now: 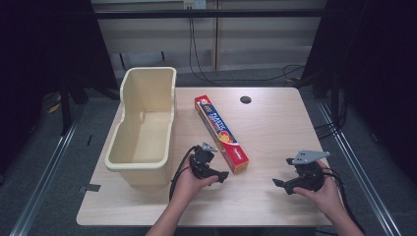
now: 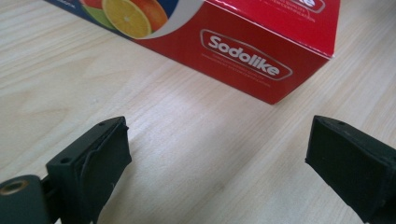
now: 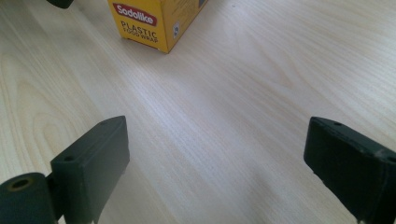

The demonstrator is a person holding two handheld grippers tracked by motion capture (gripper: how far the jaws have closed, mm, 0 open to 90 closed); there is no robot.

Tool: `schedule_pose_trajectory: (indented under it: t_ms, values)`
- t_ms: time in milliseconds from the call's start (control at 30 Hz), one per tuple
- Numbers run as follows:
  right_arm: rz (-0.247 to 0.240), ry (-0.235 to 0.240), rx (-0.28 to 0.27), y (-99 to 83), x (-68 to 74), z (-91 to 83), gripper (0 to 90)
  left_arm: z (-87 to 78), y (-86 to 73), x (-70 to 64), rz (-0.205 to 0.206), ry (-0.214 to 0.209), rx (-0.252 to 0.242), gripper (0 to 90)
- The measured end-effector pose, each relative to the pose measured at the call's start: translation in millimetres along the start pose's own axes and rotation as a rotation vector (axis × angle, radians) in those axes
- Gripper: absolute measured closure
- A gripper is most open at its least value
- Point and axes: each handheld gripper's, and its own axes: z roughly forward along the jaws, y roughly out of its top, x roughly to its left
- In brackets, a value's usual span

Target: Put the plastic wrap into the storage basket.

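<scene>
Nothing looks done yet. The yellow tub [image 1: 142, 132] is sitting empty. Just right of the tub, the wrap box [image 1: 221, 132] is lying flat on the table [image 1: 275, 128], its long side slanting away toward the tub. The left gripper [image 1: 220, 176], beside its near end, is gaping wide. The right gripper [image 1: 280, 184], farther right, is gaping too, holding nothing.

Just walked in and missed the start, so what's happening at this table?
A person sits at a wooden table with a two-finger gripper in each hand. Nothing is being held: the left gripper and the right gripper are both open, low over bare wood. The left one points at the near end of a red plastic wrap box lying flat mid-table, not touching it. A cream plastic bin stands at the left with nothing visible inside.
</scene>
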Motion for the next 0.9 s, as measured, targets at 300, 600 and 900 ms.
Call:
schedule_pose_trajectory:
  t_ms: [300, 600, 900]
  values:
    - [0.001, -0.002, 0.006, -1.0, 0.0, -1.1, 6.9, -7.4, 17.6, 3.2, -0.045, 0.022, -0.008, 3.7]
    - [0.01, -0.007, -0.012, -0.6, -0.6, -4.2, 6.9, 3.9, 57.8, 16.3, -0.162, 0.054, -0.033, 0.4]
    - [0.003, 0.0, -0.014, -0.5, -0.8, -4.3, 6.9, 21.9, 90.1, 26.6, -0.209, 0.108, -0.02, 0.5]
